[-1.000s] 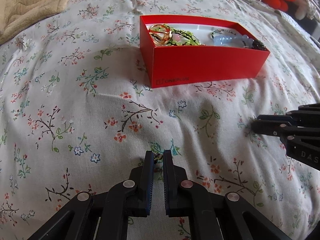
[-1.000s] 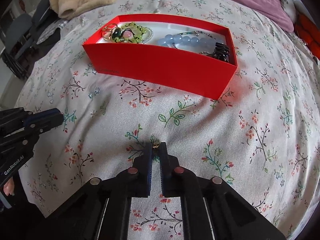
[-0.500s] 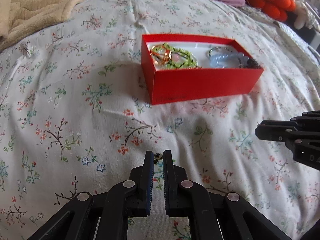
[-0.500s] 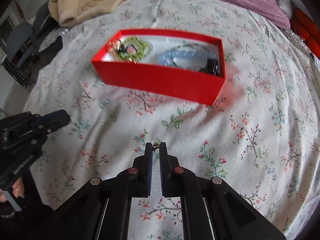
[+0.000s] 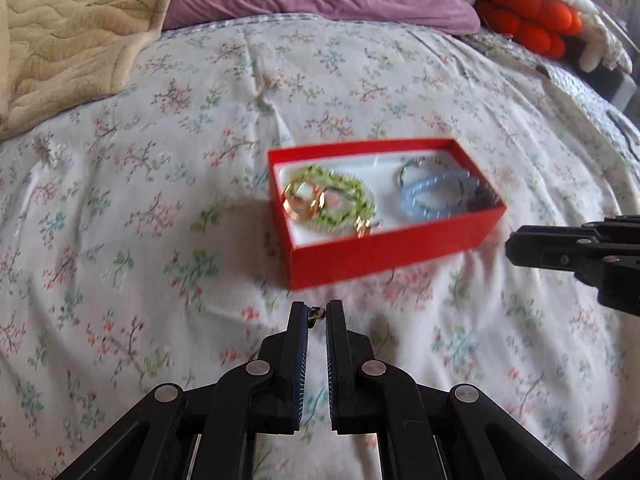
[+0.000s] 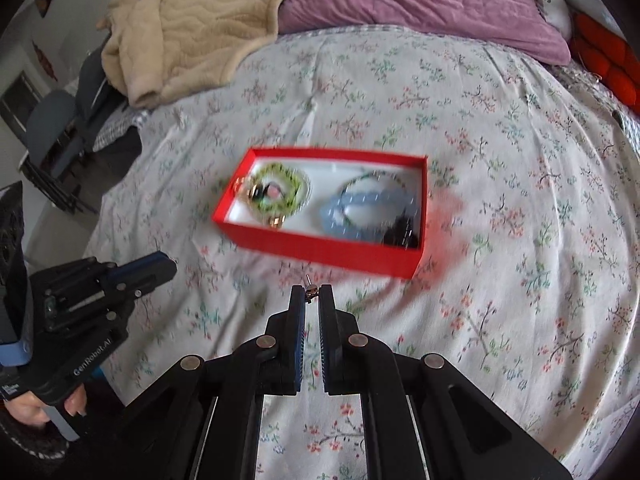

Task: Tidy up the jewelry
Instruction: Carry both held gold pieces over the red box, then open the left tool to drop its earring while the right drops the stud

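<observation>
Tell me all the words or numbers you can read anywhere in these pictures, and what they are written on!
"GenRobot.AI": white letters on the black body of the left gripper, seen in the right wrist view.
Small white label near that gripper's handle: too small to read.
Long front wall of the red cardboard jewellery box: blurred, nothing readable.
Dark object on the room's wall, far upper left of the right wrist view: unreadable.

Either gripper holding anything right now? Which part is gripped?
Both. The left gripper pinches a small earring at its fingertips; the right gripper pinches another stud, post sticking up. Exact gripped part too small to tell.
</observation>
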`<state>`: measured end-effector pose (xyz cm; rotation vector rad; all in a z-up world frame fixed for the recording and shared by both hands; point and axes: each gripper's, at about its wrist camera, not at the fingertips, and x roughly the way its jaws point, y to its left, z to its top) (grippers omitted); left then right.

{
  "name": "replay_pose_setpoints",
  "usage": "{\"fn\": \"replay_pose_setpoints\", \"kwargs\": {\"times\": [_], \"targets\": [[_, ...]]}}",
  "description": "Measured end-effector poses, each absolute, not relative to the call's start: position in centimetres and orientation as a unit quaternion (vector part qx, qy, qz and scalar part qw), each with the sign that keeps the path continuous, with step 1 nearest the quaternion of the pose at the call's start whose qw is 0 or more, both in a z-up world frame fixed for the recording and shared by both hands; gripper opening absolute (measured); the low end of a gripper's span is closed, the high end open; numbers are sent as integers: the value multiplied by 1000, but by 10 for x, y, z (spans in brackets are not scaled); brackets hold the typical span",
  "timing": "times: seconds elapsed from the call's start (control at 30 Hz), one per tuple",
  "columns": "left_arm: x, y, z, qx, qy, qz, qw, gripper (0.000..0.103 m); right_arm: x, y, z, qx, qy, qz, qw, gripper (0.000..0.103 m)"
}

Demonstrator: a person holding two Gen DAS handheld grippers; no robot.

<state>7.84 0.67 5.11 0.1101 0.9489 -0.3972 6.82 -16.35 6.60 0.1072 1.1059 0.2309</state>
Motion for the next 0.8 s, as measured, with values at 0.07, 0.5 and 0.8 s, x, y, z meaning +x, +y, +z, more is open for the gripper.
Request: {"fn": "replay_pose_setpoints", "kwargs": {"times": [0.07, 0.5, 0.8], "targets": [[85, 1, 53, 49, 453, -192, 869, 4, 76, -166, 68, 60, 522, 107, 844, 7], [129, -45, 50, 47, 441, -219, 869, 4, 114, -190, 50, 101, 536, 80, 835, 7], [147, -65, 37, 58, 437, -227, 869, 4, 123, -199, 41, 110, 537, 74, 833, 7]]}}
